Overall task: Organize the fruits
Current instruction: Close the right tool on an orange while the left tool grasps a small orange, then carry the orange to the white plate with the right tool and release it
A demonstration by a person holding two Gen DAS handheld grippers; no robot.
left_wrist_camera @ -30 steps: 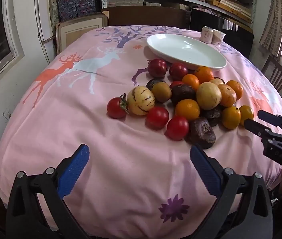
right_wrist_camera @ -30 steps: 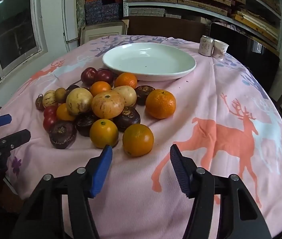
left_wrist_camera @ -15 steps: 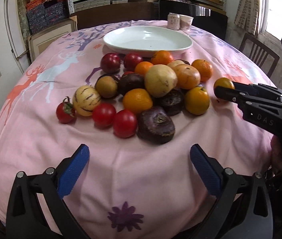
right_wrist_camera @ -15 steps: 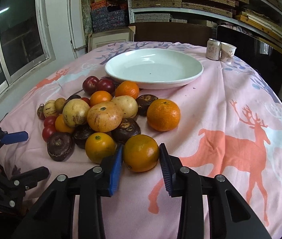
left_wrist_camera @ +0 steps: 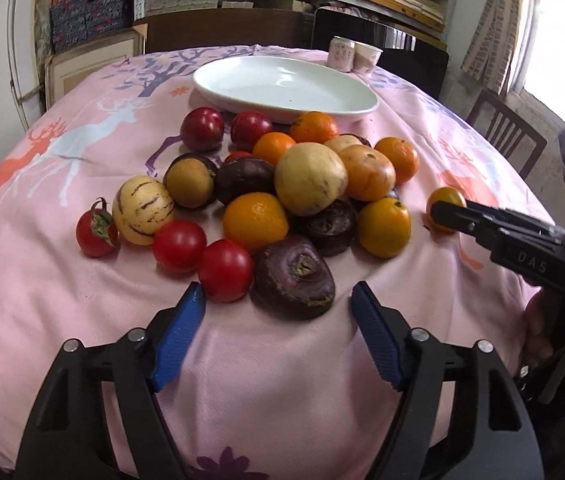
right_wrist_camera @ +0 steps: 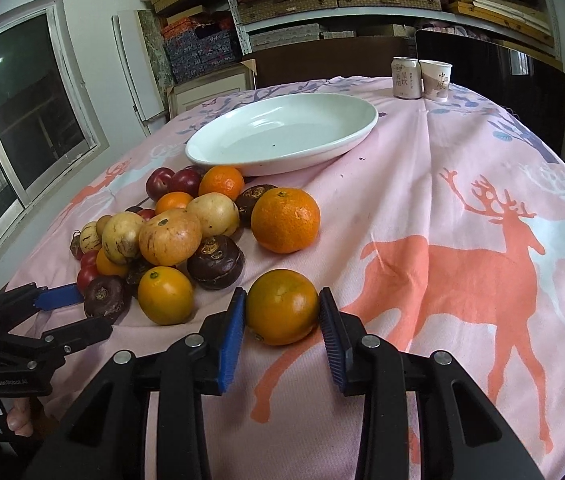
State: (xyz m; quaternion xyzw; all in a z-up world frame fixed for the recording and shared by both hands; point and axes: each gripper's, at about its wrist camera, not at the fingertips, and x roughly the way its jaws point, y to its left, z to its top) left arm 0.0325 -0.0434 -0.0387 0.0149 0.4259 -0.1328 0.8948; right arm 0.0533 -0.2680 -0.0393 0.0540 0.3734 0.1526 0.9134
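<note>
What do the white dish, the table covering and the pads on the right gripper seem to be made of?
White dish: likely glazed ceramic; glossy, with soft reflections in the bowl, though melamine is possible.
Table covering: woven cloth, matte pink with printed deer; it creases and drapes over the edge.
Right gripper pads: blue ridged rubber or soft plastic on black, probably moulded plastic fingers, closed on an orange.

left hand-held gripper [left_wrist_camera: 276, 334]: jaws closing, nothing gripped | right hand-held gripper [right_wrist_camera: 282, 322]: clamped
</note>
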